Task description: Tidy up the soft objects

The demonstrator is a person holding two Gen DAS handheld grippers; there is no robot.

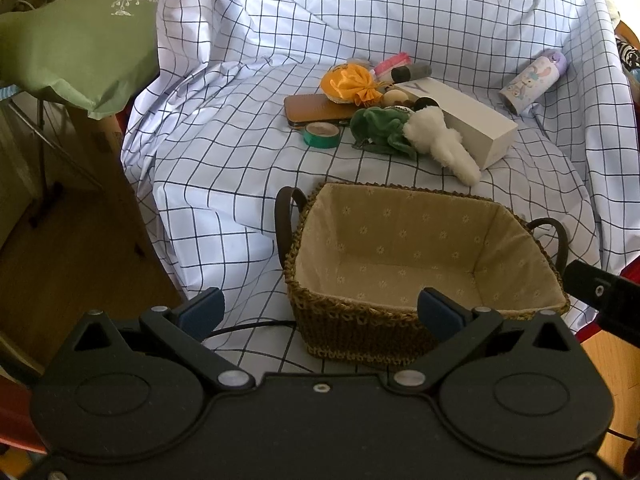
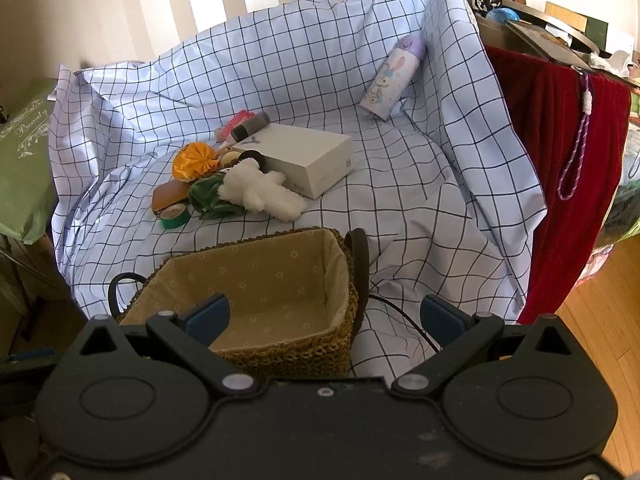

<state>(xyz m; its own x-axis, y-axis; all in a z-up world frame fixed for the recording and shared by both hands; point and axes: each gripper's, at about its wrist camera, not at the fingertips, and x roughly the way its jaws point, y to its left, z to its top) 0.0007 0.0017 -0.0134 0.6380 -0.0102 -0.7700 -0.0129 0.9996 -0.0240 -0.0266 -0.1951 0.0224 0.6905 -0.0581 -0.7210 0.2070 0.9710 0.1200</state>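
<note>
Where the soft things lie heaped near the middle of the white cloth with its dark blue grid (image 1: 224, 184), a white fluffy plush toy (image 1: 438, 138) rests against a green crumpled fabric piece (image 1: 378, 126), with an orange satin gathered pouch (image 1: 348, 82) just behind them; in front stands an empty woven straw basket with a floral beige lining and dark handles (image 1: 340, 316); the left gripper (image 1: 320, 312) hovers low at the basket's near wall, its blue-padded fingers spread wide and holding nothing; the right gripper (image 2: 326, 316) hangs over the basket's right end, equally wide apart and bare; a long white cardboard box (image 2: 316, 162), a roll of green tape (image 2: 176, 216), a brown flat case (image 1: 316, 110) and a pastel printed cylinder bottle (image 2: 394, 76) share the cloth; a green pillow (image 1: 72, 36) sits off to the left, a dark red drape (image 2: 568, 168) hangs on the right; bare cloth lies between basket and heap.
</note>
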